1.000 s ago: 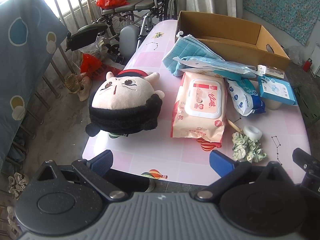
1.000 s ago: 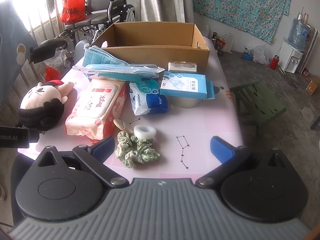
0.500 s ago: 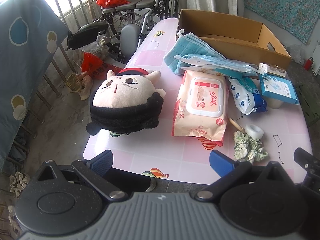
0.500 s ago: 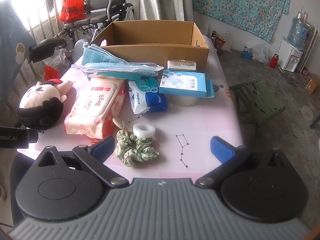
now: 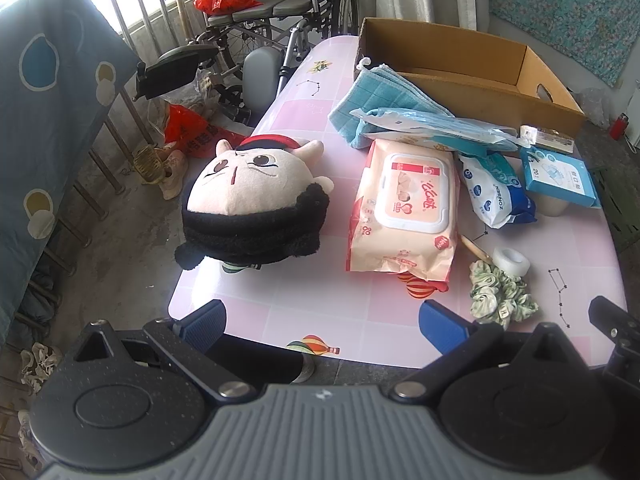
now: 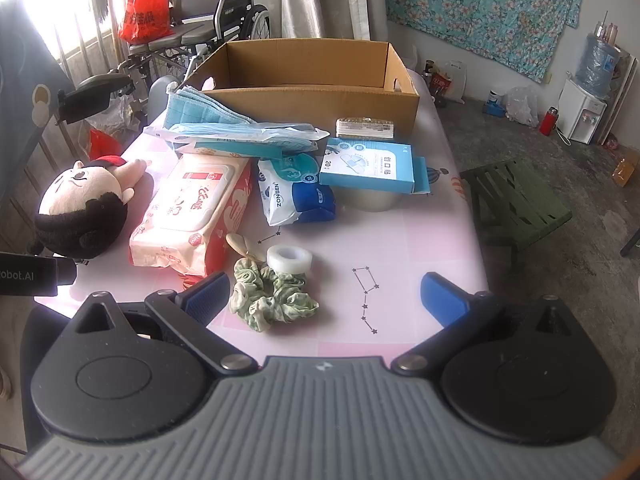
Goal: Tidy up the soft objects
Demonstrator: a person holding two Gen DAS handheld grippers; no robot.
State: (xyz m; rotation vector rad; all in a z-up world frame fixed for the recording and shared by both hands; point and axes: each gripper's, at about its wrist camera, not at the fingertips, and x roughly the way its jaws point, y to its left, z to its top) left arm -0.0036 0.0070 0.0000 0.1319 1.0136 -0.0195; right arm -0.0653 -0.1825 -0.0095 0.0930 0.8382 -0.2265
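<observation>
A plush doll head [image 5: 256, 204] [image 6: 82, 208] with black hair lies at the table's left edge. Right of it sit a pink wet-wipes pack [image 5: 404, 208] [image 6: 192, 216], a blue-white tissue pack [image 5: 496, 192] [image 6: 292, 196], a folded blue towel [image 5: 376, 96] [image 6: 200, 110] and a bagged stack of face masks [image 5: 436, 128] [image 6: 244, 134]. A green scrunchie [image 5: 500, 296] [image 6: 272, 300] lies near the front edge. An open cardboard box [image 5: 472, 68] [image 6: 316, 76] stands at the back. My left gripper [image 5: 324, 324] and right gripper [image 6: 324, 296] both hover open over the front edge, holding nothing.
A tape roll [image 6: 289, 258], a wooden stick [image 6: 240, 245], a blue plaster box [image 6: 368, 166] on a bowl and a small white box [image 6: 365, 128] share the pink table [image 6: 400, 248]. A wheelchair [image 5: 272, 32] stands behind at left, a green stool [image 6: 516, 200] at right.
Both grippers have crept slightly forward and to the left over the table; the objects have not moved and both jaws stay open.
</observation>
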